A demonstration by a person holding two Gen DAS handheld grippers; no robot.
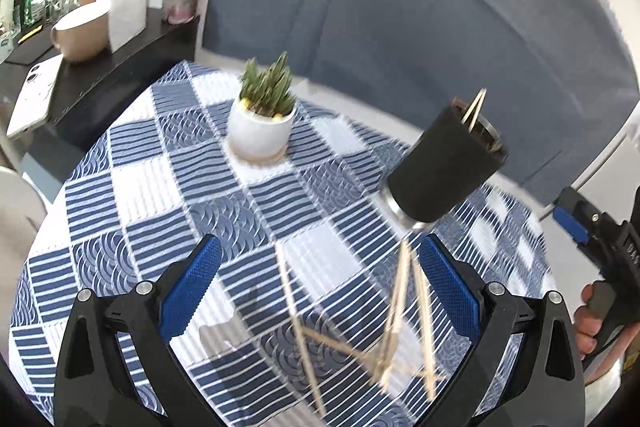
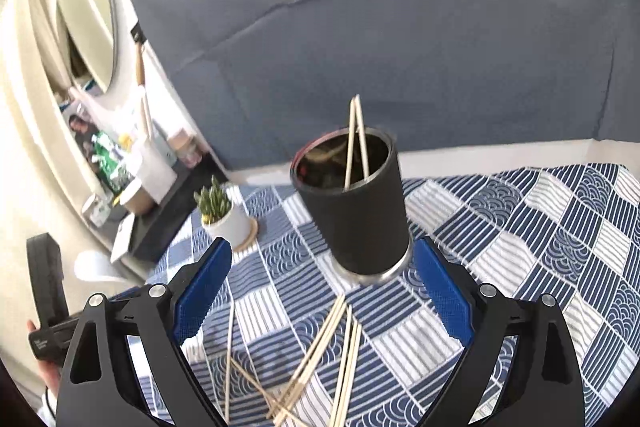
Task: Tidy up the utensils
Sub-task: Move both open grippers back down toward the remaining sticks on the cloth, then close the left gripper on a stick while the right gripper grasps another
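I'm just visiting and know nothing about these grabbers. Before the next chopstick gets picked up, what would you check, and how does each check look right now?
1. Left gripper jaws wide and empty: ok.
2. Right gripper jaws wide and empty: ok.
3. Black cup upright on the checked tablecloth, mouth free: ok; two chopsticks already stand in it.
4. Loose chopsticks in front of the jaws: ok, though they cross in a heap, so singling out one looks tricky.
5. Potted plant clear of the heap: ok, it stands apart, farther back.
6. Picture sharp enough to aim the left gripper: not ok, the left wrist view is blurred.
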